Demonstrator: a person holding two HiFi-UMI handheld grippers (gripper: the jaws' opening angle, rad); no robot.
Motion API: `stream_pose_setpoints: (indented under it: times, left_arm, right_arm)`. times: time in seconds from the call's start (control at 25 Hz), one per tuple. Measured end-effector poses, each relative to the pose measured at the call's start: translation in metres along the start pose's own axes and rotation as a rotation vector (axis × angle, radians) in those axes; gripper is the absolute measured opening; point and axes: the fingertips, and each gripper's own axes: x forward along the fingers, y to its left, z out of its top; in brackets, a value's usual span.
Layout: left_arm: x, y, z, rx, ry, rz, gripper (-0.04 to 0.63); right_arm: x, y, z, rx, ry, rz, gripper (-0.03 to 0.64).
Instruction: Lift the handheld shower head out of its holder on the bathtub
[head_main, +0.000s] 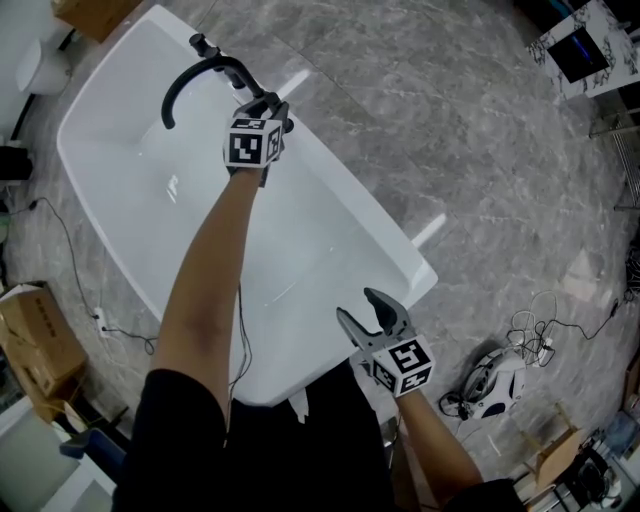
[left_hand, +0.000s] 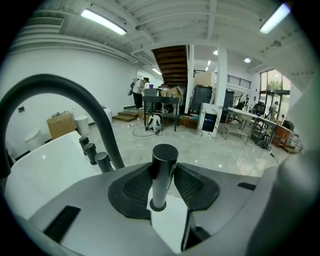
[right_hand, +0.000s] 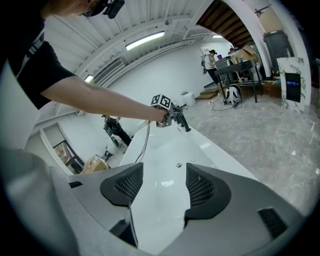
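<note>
Right tool (head_main: 354, 302) nearest, jaws apart with nothing between, held over the near end of the white bathtub (head_main: 130, 170). Left tool (left_hand: 163, 172) at the far rim, just beside the curved black faucet spout (head_main: 190, 75), pads pressed on either side of the black cylindrical handheld shower head (left_hand: 160, 180), standing upright on that rim.

We find no word, brand or number that we can read. The cube (head_main: 252, 145) on the left gripper (head_main: 272, 105) and the cube (head_main: 405, 362) on the right gripper (head_main: 356, 306) bear only black-and-white square markers, no letters. The cardboard box (head_main: 35, 340) may carry print, too small to tell.
</note>
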Motion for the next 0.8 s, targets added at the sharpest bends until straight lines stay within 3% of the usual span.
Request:
stream_pose_setpoints:
  times: [0.4,0.8]
  left_arm:
    - [-0.049,0.004,0.029,0.029,-0.048,0.014,0.126]
    - [-0.119,0.004,0.090,0.082,-0.111,0.005,0.126]
  right_arm:
    - [-0.006,0.030,0.021,-0.039,-0.045,0.006,0.252]
    - [-0.026,0.071,0.057,-0.057,-0.147,-0.042,0.252]
